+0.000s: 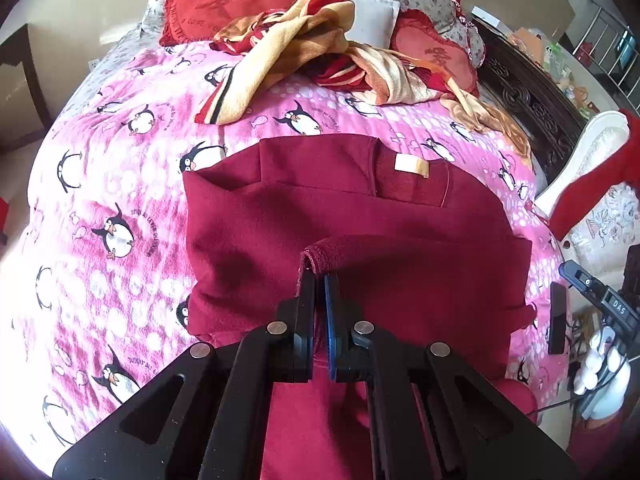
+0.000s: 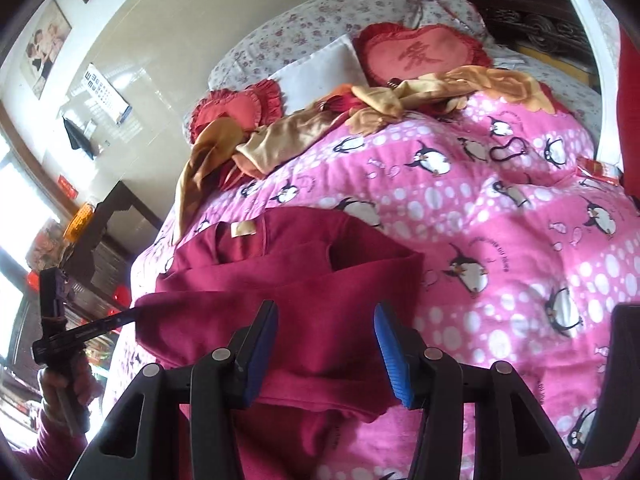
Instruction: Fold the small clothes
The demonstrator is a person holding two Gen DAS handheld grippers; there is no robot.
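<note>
A dark red fleece garment (image 1: 320, 216) lies partly folded on the pink penguin quilt (image 1: 120, 184), its cream neck label (image 1: 411, 165) facing up at the far edge. My left gripper (image 1: 320, 280) is shut on a hemmed edge of the garment and holds it lifted over the middle. In the right wrist view the same garment (image 2: 304, 280) lies below my right gripper (image 2: 326, 320), which is open and empty just above its near fold. The left gripper shows at the left of that view (image 2: 120, 318), holding the cloth's edge.
A rumpled orange and red blanket (image 1: 304, 44) and red heart cushions (image 1: 232, 0) lie at the head of the bed. A dark carved headboard (image 1: 532, 100) stands at the right. A dark cabinet (image 2: 116, 232) stands beside the bed. More quilt lies free at left.
</note>
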